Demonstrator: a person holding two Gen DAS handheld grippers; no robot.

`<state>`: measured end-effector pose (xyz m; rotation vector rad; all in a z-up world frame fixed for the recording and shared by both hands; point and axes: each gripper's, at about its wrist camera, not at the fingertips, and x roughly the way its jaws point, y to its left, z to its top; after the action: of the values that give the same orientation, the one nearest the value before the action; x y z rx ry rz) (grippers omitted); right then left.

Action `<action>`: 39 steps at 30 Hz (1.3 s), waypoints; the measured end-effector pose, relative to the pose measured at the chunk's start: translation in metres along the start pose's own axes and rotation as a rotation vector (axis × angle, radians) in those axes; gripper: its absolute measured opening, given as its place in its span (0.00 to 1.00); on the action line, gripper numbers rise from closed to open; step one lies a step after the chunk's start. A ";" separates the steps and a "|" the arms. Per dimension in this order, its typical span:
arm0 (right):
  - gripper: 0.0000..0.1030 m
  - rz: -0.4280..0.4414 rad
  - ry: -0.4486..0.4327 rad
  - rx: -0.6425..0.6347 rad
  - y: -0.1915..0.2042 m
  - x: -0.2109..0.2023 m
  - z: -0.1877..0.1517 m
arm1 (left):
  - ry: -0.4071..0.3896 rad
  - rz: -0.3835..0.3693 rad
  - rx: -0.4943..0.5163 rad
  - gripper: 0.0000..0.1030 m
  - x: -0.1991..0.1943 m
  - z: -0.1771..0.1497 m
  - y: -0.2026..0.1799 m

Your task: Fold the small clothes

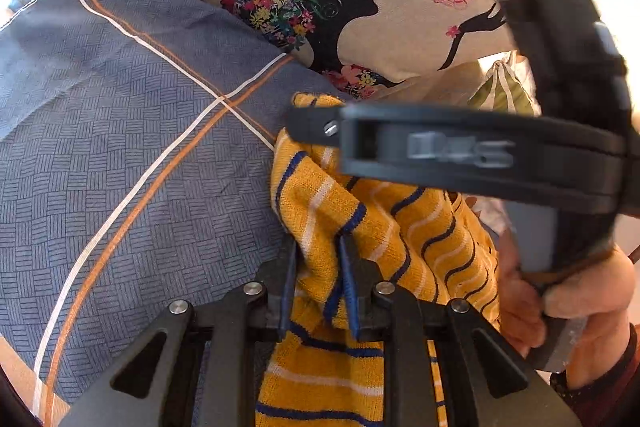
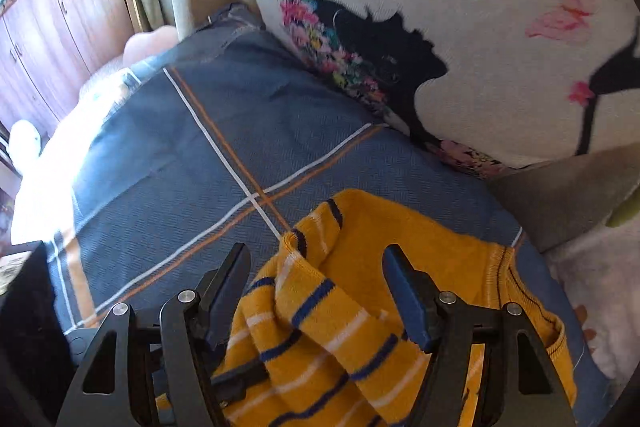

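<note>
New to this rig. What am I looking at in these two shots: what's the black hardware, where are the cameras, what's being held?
No robot arm here: a person carries a handheld two-finger claw in each hand. Each picture comes from a fisheye camera mounted on one claw, looking forward along its fingers.

The left wrist view shows the left claw at the bottom, shut on a fold of the yellow striped sweater. The black device crossing that view is the right claw, held by the person's hand.

The right wrist view shows the right claw with its fingers spread open around the sweater's bunched fabric, not gripping it.

The sweater lies on a blue checked bedsheet. Behind it leans a cream pillow printed with a woman's silhouette and flowers.
</note>
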<state>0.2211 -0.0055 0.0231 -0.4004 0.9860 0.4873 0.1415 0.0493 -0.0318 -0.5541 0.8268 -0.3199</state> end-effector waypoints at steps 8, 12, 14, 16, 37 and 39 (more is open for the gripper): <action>0.06 -0.083 -0.029 0.269 -0.068 0.003 -0.009 | 0.004 0.013 0.012 0.20 0.002 0.001 -0.002; 0.06 -0.252 0.031 0.313 -0.095 0.024 -0.024 | 0.005 0.006 0.009 0.20 0.002 0.002 -0.001; 0.07 -0.174 -0.013 0.374 -0.108 0.011 -0.035 | 0.001 -0.005 0.003 0.20 0.000 0.002 0.001; 0.32 -0.107 -0.108 0.442 -0.121 -0.021 -0.051 | 0.002 -0.013 -0.012 0.25 0.000 0.002 0.004; 0.64 -0.221 -0.184 0.757 -0.236 -0.115 -0.263 | -0.020 -0.092 -0.067 0.60 -0.006 0.003 0.012; 0.53 -0.196 -0.179 0.750 -0.235 -0.110 -0.266 | -0.021 -0.088 -0.066 0.60 -0.006 0.003 0.012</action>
<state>0.1187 -0.3624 0.0101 0.2191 0.8743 -0.0432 0.1408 0.0629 -0.0329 -0.6555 0.7965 -0.3677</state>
